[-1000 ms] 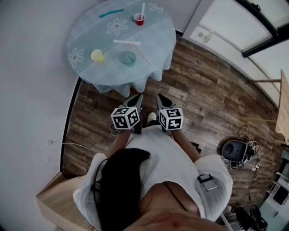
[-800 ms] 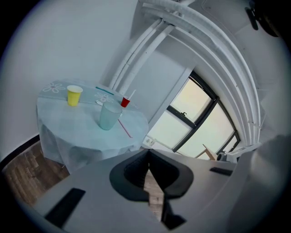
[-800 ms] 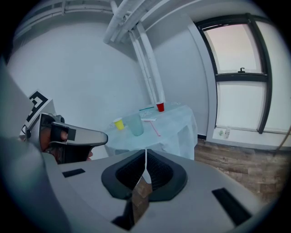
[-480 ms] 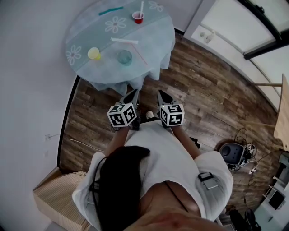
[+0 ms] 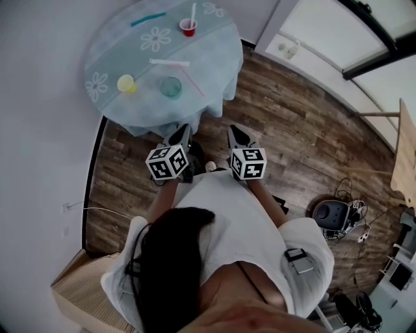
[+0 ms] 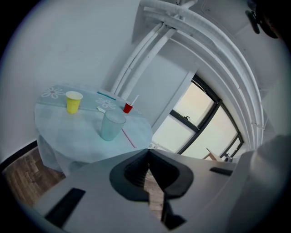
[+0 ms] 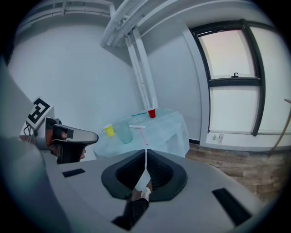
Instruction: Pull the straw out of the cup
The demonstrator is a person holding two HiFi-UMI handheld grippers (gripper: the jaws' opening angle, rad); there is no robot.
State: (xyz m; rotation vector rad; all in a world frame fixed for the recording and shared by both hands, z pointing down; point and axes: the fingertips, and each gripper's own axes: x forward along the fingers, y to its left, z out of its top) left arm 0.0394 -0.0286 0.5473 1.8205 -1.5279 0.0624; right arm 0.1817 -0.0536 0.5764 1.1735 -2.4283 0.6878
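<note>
A small red cup with a white straw standing in it sits at the far side of a round table covered in a pale blue cloth. The same cup shows in the left gripper view and again in the right gripper view. My left gripper and right gripper hover side by side over the wooden floor, short of the table's near edge. Both are shut with nothing held: the left gripper and right gripper show their tips meeting.
On the table also stand a yellow cup and a clear teal cup, with a pink straw, a white straw and a teal straw lying loose. A cardboard box and a cabled device sit on the floor.
Both grippers have shifted a little forward, toward the table, still shut. The table has slid slightly up and left in the head view.
</note>
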